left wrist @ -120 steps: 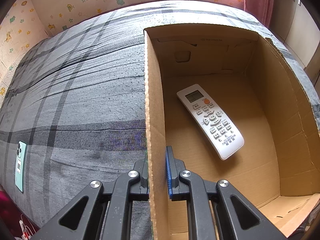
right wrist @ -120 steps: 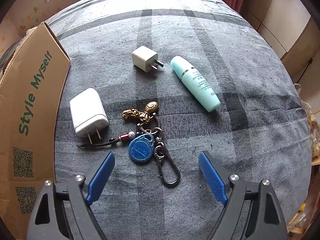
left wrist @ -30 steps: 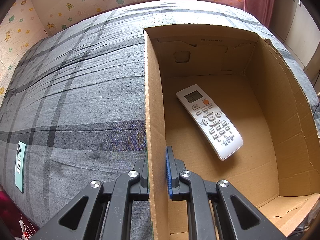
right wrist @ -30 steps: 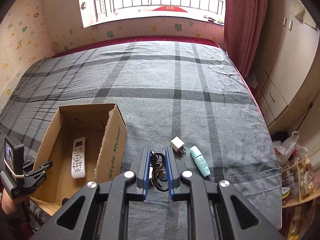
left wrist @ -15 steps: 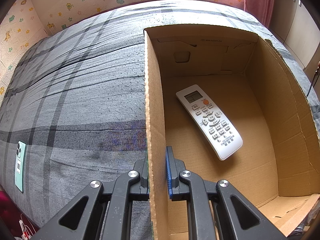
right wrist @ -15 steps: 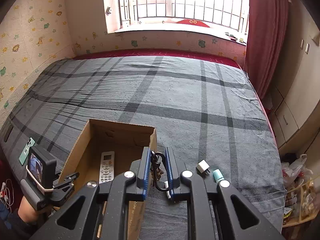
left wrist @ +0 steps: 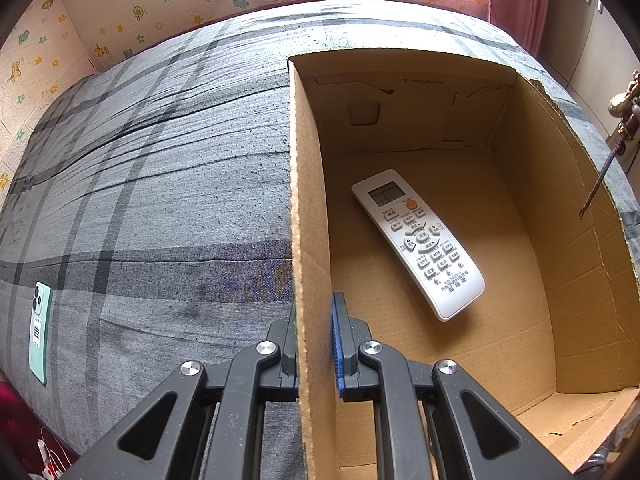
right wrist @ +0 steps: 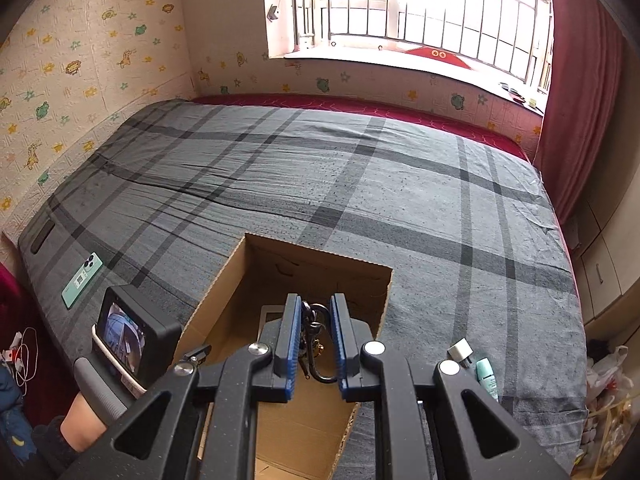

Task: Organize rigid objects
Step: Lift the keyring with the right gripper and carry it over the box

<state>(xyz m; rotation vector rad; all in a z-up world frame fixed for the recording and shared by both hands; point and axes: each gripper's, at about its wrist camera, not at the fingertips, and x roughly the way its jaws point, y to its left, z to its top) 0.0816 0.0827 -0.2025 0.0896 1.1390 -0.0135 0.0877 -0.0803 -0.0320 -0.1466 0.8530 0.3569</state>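
Grey plaid bed [right wrist: 400, 184] under a barred window [right wrist: 420, 8], with a cardboard box [left wrist: 532, 216] open on it. Left gripper [left wrist: 314, 344] clamped on the box's near side wall, one finger outside, one inside. White remote [left wrist: 418, 242] lying flat on the box floor. Right gripper [right wrist: 314, 344] held above the open box, fingers clenched on a keychain [right wrist: 316, 336], its gold charm and cord dangling at the right edge of the left view. White charger [right wrist: 460, 350] and teal tube [right wrist: 487, 376] on the bed right of the box; green phone [right wrist: 82, 280] well to the left.
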